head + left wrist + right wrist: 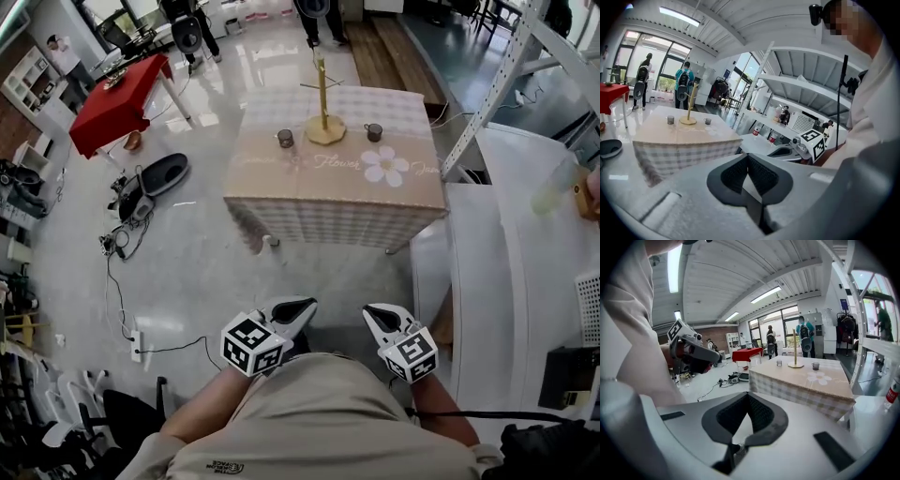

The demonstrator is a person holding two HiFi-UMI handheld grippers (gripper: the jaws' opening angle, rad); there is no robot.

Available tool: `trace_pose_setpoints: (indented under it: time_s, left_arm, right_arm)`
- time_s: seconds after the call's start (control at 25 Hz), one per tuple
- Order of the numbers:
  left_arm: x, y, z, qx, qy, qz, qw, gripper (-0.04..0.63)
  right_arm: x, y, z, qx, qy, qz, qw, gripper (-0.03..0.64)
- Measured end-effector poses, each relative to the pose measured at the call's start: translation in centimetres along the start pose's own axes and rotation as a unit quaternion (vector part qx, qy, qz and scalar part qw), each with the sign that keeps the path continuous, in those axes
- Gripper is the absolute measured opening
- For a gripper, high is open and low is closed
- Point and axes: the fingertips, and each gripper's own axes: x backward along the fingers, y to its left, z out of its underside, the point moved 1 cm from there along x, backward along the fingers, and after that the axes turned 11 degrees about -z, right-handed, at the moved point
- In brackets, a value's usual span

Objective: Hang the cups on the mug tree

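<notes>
A wooden mug tree (323, 94) stands at the far middle of a table with a checked cloth (337, 202). One small dark cup (285, 139) sits on the table left of the tree's base and another cup (373, 132) sits to its right. Both grippers are held close to the person's body, well short of the table. My left gripper (292, 307) has its jaws together with nothing between them, and so does my right gripper (378, 317). The left gripper view shows the mug tree (689, 105) far off, and the right gripper view shows the same tree (795, 350) with both cups.
A white shelving unit (506, 262) runs along the right side. On the floor at left lie cables and a power strip (136, 342) and a dark round object (164, 173). A red-covered table (117, 98) stands far left. People (192, 33) stand beyond the checked table.
</notes>
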Motion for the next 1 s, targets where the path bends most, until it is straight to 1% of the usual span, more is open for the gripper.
trace_pose_setpoints:
  time_s: [0.16,0.24,0.4,0.48,0.6,0.76,0.88,1.0]
  left_arm:
    - [-1.5,4.3,-3.8,-0.002,-0.015,0.023,0.9996,0.009]
    - [-1.9,6.4,-5.0,-0.004,-0.015,0.039,0.9991,0.009]
    - [-2.2,10.7,-7.2,-0.022,-0.012,0.063,0.9977,0.009]
    - [-2.3,12.8,-8.0,-0.026,-0.011,0.07,0.9972,0.009]
    - [-3.1,16.0,-8.5,-0.022,-0.008,0.066,0.9975,0.009]
    - [-4.5,18.7,-9.7,-0.006,-0.012,0.06,0.9981,0.009]
    - [-6.3,20.8,-11.1,-0.002,-0.016,0.053,0.9985,0.009]
    - [-8.4,22.5,-12.9,0.003,-0.017,0.033,0.9993,0.011]
  right_arm:
    - [-3.8,-2.9,-3.3,0.011,0.015,0.013,1.0,0.015]
    - [-5.8,-4.5,-5.2,0.01,0.014,0.02,1.0,0.017]
    - [-9.6,-7.2,-8.7,0.01,0.009,0.046,0.999,0.02]
    - [-11.5,-8.6,-9.9,0.015,0.014,0.06,0.998,0.053]
    - [-14.1,-11.2,-10.9,0.011,0.023,0.081,0.996,0.113]
    - [-15.3,-16.1,-12.3,0.003,0.019,0.112,0.993,0.141]
    - [-16.0,-21.9,-13.0,-0.007,0.013,0.138,0.99,0.155]
    - [-16.4,-28.6,-12.8,-0.023,0.016,0.156,0.987,0.17]
